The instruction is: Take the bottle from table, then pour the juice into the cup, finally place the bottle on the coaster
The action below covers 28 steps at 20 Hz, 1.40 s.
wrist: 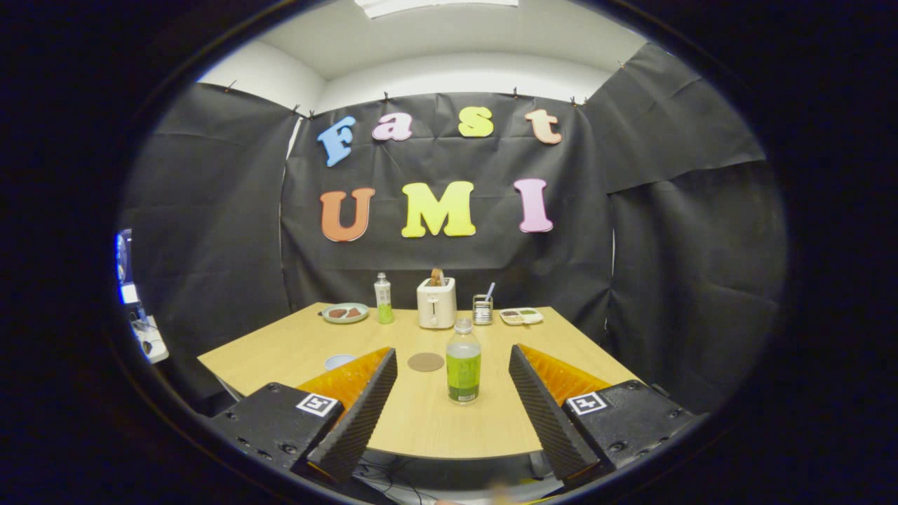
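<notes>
Bottle (463, 365) upright — between spread hand-held gripper (452, 358) fingers, untouched

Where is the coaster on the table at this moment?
In the gripper view the round coaster lies flat on the table, just ahead of the open tool, beside the nearer bottle and before the toaster.

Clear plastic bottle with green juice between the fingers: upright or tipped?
Upright. The clear plastic juice bottle stands on its base on the wooden table, cap uppermost, ahead of the open gripper, untouched.
</notes>
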Tool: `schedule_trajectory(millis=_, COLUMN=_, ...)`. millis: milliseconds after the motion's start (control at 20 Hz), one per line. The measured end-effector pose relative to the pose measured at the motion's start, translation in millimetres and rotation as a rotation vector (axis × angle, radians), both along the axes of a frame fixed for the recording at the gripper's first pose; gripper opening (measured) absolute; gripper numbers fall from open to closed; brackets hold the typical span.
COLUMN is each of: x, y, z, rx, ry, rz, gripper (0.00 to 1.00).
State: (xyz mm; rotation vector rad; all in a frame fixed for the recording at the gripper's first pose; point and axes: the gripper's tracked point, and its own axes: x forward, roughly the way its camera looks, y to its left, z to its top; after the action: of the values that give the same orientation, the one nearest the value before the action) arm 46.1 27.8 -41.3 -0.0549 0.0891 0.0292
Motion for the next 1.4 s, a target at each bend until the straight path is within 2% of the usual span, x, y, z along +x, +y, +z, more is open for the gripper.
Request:
schedule_trajectory(millis=400, x=76, y=5, z=-30, rx=0.009, ry=0.049, rz=-0.006, gripper=1.00)
schedule_trajectory(millis=900, x=171, y=-11, z=-91, rx=0.006, ry=0.195, rz=-0.074, gripper=1.00)
schedule_trajectory(millis=1400, x=233, y=-19, z=-100, rx=0.031, ry=0.181, rz=-0.088, gripper=1.00)
